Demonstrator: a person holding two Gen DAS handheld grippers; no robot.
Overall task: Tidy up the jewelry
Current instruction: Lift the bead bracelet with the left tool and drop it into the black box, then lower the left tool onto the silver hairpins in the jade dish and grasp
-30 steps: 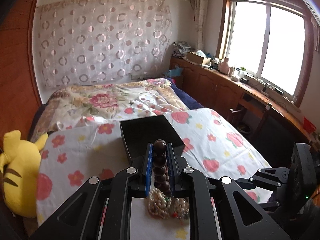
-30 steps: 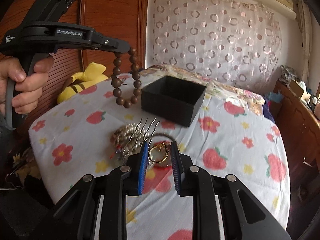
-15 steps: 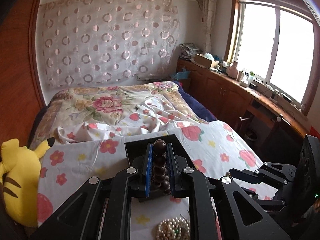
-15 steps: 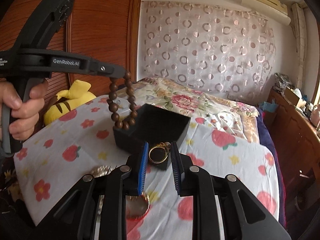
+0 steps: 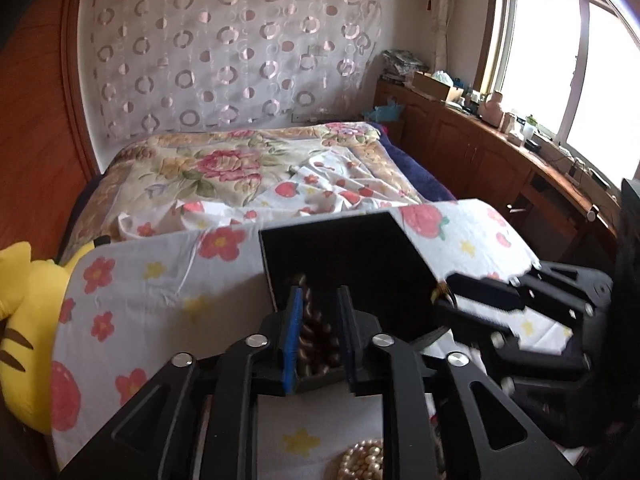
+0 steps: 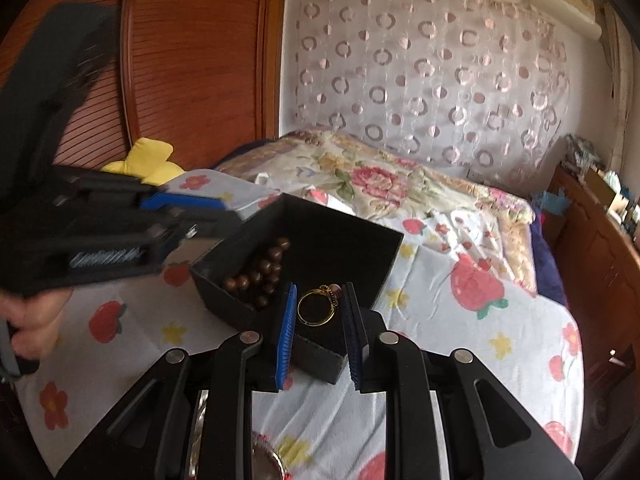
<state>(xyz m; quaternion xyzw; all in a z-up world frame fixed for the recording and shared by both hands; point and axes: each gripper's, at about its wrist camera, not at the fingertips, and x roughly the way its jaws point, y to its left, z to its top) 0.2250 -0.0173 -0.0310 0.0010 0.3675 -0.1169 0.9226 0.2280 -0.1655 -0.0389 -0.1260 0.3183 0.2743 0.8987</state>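
A black open box (image 6: 340,232) stands on the strawberry-print cloth; it also shows in the left wrist view (image 5: 340,248). The brown bead bracelet (image 6: 260,272) lies inside the box at its left side. My left gripper (image 5: 318,300) is open over the box's near wall, with the beads (image 5: 316,332) lying below between its fingers. My right gripper (image 6: 320,296) is shut on a gold ring (image 6: 316,308) and holds it over the box's near corner.
A pearl bracelet (image 5: 360,460) lies on the cloth near me. A round ornament (image 6: 264,460) lies under the right gripper. A yellow plush toy (image 5: 24,320) sits at the table's left edge. The bed lies beyond, cabinets to the right.
My left gripper moved over the box, opened and let the bead bracelet drop inside. My right gripper carried the gold ring forward to the box's near corner.
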